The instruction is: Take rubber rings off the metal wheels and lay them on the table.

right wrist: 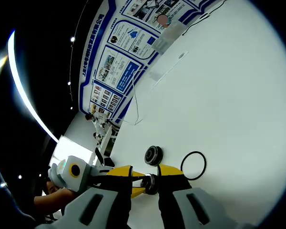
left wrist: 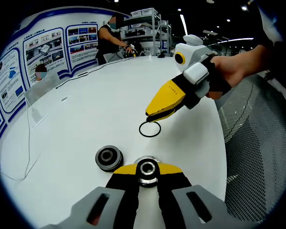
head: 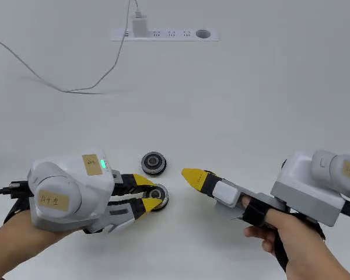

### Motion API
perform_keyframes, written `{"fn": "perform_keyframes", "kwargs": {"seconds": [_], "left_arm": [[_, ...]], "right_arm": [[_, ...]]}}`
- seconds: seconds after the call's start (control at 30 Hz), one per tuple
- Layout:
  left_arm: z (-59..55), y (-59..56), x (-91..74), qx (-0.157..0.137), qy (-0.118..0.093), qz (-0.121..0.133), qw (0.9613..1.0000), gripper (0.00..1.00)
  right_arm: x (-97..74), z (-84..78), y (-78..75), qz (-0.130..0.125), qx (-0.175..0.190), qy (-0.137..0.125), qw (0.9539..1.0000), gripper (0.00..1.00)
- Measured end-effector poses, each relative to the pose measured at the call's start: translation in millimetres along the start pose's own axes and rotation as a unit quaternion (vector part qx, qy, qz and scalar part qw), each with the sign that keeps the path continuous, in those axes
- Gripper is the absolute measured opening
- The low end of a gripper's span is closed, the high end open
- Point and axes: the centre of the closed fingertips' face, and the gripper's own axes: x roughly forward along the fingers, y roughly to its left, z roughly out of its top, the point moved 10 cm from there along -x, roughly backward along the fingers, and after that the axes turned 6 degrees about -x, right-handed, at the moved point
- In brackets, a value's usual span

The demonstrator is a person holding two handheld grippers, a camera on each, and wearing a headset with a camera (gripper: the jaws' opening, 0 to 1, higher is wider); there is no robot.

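Note:
My left gripper (head: 151, 191) is shut on a small metal wheel (head: 159, 195) that rests on the white table; its rim looks like bare metal (left wrist: 148, 170). Just beyond it stands a second wheel (head: 153, 163) with a dark rim. A loose black rubber ring (left wrist: 149, 129) lies flat on the table. My right gripper (left wrist: 154, 114) hovers directly over that ring, its yellow jaws slightly open and holding nothing. From the right gripper view the ring (right wrist: 194, 165) lies to the right of the jaws, with the held wheel (right wrist: 151, 183) straight ahead.
A white power strip (head: 164, 35) with a plug and a trailing cable (head: 76, 88) lies at the far side of the table. The table edge (left wrist: 223, 143) runs close on the right of the left gripper view. A person (left wrist: 109, 38) stands far off.

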Motion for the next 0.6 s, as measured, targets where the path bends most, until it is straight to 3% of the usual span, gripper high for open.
{"fn": "perform_keyframes", "kwargs": {"seconds": [0.27,0.33,0.6], "left_arm": [[-0.8,-1.2,-1.7,0.002,-0.002,0.000,1.0000,0.14],[-0.8,-1.2,-2.0,0.006,-0.001,-0.001,1.0000,0.14],[-0.5,0.7,-2.5,0.020,0.001,-0.007,0.9998,0.13]], "right_arm": [[1.4,-13.7,6.5,0.020,-0.007,0.027,0.9994,0.24],[3.3,-17.8,8.7,0.018,-0.023,0.037,0.9989,0.30],[15.3,-24.0,14.4,0.027,-0.002,0.039,0.9989,0.53]]}}
